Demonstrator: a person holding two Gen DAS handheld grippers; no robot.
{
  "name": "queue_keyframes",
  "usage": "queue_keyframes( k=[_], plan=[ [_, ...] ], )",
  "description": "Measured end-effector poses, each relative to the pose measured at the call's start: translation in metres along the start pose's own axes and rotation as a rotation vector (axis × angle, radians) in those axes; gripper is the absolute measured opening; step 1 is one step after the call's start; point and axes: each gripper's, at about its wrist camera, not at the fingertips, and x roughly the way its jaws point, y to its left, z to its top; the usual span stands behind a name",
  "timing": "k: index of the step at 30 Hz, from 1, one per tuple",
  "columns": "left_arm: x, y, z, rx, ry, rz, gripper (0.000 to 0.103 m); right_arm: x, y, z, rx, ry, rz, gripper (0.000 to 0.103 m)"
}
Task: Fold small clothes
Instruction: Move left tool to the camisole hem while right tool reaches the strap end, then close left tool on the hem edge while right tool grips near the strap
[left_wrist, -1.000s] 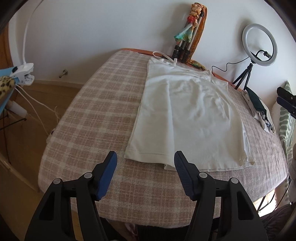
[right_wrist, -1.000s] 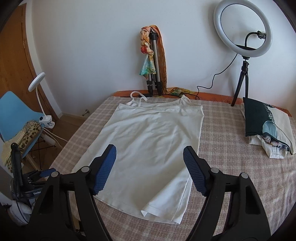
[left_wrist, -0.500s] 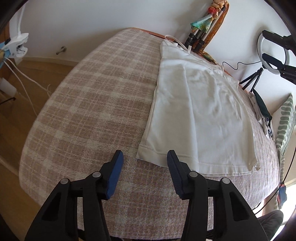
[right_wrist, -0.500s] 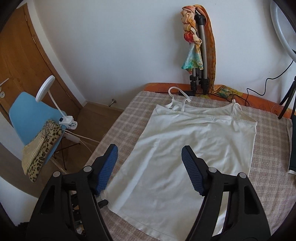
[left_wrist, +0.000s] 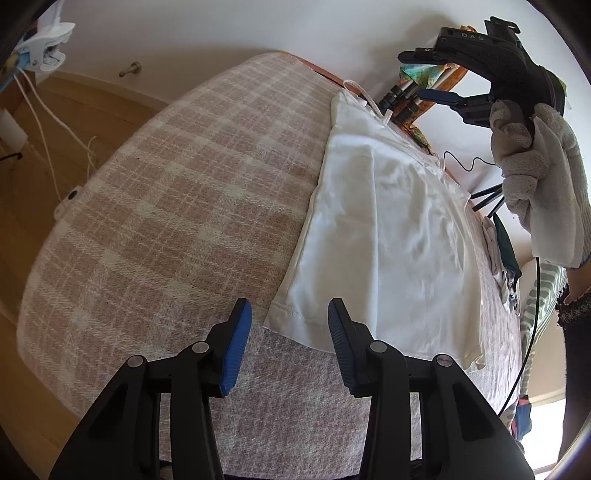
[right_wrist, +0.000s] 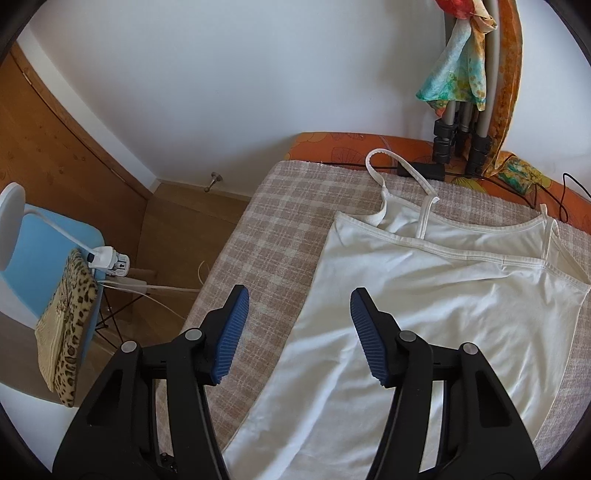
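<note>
A white strappy top (left_wrist: 388, 236) lies flat on the checked blanket (left_wrist: 166, 206), straps toward the wall. My left gripper (left_wrist: 290, 314) hovers low over the near left hem corner. Its jaws are closing with that corner between the blue pads, which do not press on it. A gloved hand (left_wrist: 532, 170) carries my right gripper (left_wrist: 424, 75) above the strap end. In the right wrist view the right gripper (right_wrist: 298, 299) straddles the left side edge of the top (right_wrist: 424, 314) below the left strap (right_wrist: 384, 177). Its jaws are closing with nothing gripped.
A tripod hung with scarves (right_wrist: 465, 92) stands at the wall on the orange mattress edge (right_wrist: 332, 144), with black cables beside it. A pile of clothes (left_wrist: 502, 251) lies at the blanket's right side. Off the left edge stand a blue chair (right_wrist: 44, 251) with leopard cloth and a clip lamp (right_wrist: 107, 258).
My left gripper has sunk toward the hem corner, rolled, and narrowed its jaws. My right gripper has swept left and forward to the strap end, and its jaws have narrowed.
</note>
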Motion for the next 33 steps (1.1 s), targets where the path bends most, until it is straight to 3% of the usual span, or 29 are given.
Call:
queue_keyframes(
  k=[4,8,11,16,27,30,33],
  plan=[
    [0.006,-0.002,-0.003,-0.032,0.031,-0.037,0.024,0.038,0.004,0.014,-0.008,0.039,-0.056,0.054],
    [0.010,-0.006,-0.002,-0.013,0.025,-0.046,0.020,0.073,0.003,0.023,-0.017,0.056,-0.139,0.048],
    [0.013,-0.006,-0.001,-0.004,0.015,-0.042,0.010,0.092,0.002,0.027,-0.008,0.070,-0.143,0.048],
    [0.014,-0.008,0.002,0.016,0.000,-0.042,0.006,0.117,0.003,0.033,-0.061,0.107,-0.221,0.048],
    [0.001,-0.001,0.009,0.005,-0.048,-0.061,0.005,0.149,-0.005,0.054,-0.074,0.156,-0.262,0.047],
    [0.000,-0.001,0.008,0.006,-0.053,-0.066,0.005,0.156,-0.004,0.058,-0.088,0.169,-0.294,0.042],
    [-0.004,-0.004,0.007,0.024,-0.070,-0.063,0.005,0.160,-0.002,0.062,-0.102,0.167,-0.336,0.021]
  ],
)
